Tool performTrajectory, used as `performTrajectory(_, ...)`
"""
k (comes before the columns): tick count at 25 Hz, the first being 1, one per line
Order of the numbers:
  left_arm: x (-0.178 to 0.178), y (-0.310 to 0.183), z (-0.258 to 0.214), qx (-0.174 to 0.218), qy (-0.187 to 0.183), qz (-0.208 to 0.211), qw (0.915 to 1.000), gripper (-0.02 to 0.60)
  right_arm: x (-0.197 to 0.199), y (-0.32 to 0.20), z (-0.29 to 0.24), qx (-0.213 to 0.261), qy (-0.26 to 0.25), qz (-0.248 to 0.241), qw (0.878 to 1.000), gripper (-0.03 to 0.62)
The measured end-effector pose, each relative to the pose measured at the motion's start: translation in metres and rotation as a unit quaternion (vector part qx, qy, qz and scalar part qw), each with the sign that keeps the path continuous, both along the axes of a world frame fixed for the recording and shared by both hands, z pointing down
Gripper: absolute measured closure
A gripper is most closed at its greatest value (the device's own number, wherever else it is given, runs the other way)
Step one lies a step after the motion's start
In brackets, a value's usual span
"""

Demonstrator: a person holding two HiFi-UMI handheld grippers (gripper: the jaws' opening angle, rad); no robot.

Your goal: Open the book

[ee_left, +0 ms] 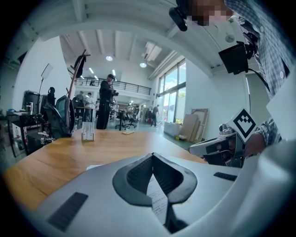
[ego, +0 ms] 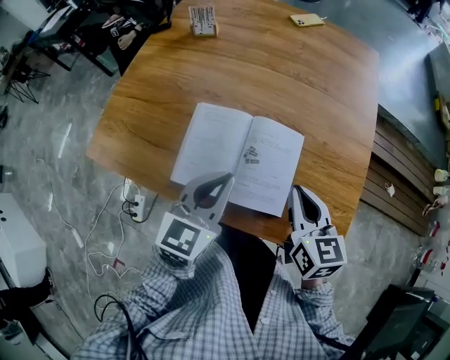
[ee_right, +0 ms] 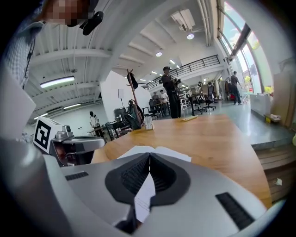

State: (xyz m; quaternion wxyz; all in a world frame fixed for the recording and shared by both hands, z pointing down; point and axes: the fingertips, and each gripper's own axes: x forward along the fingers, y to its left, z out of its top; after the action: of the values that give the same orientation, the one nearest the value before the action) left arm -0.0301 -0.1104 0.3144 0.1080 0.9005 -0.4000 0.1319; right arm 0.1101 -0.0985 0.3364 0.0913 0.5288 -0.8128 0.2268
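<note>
Book (ego: 238,156) open flat on the desk (ego: 295,84); left tongs (ego: 227,178) and right tongs (ego: 296,190) pressed together at its near edge.
Neither grips anything; printed page shows through the gap behind their tips. A small holder (ego: 202,21) at the far edge carries white cards. Only the gripper views show people (ee_left: 105,102) standing beyond the desk.

Bright, even daylight from windows and ceiling lamps — soft shadows; both tool views fisheye-warped, dark-cornered, near parts blurred.
</note>
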Motion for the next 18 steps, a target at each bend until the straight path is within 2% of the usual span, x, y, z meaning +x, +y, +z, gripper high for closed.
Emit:
performTrajectory(4,0.007,-0.002,-0.021,0.027,0.008,0.006,0.9996,0.572,0.009,0.002,-0.026,0.036,0.016,0.001,0.999,0.572)
performTrajectory(9,0.015,-0.006,-0.050,0.063,0.008,0.017,0.9978,0.572,0.009,0.000,-0.051,0.083,0.072,-0.014,0.994,0.572)
performTrajectory(18,0.020,-0.002,-0.075,0.100,0.019,0.018,0.9946,0.572,0.010,0.002,-0.085,0.125,0.072,-0.015,0.989,0.574)
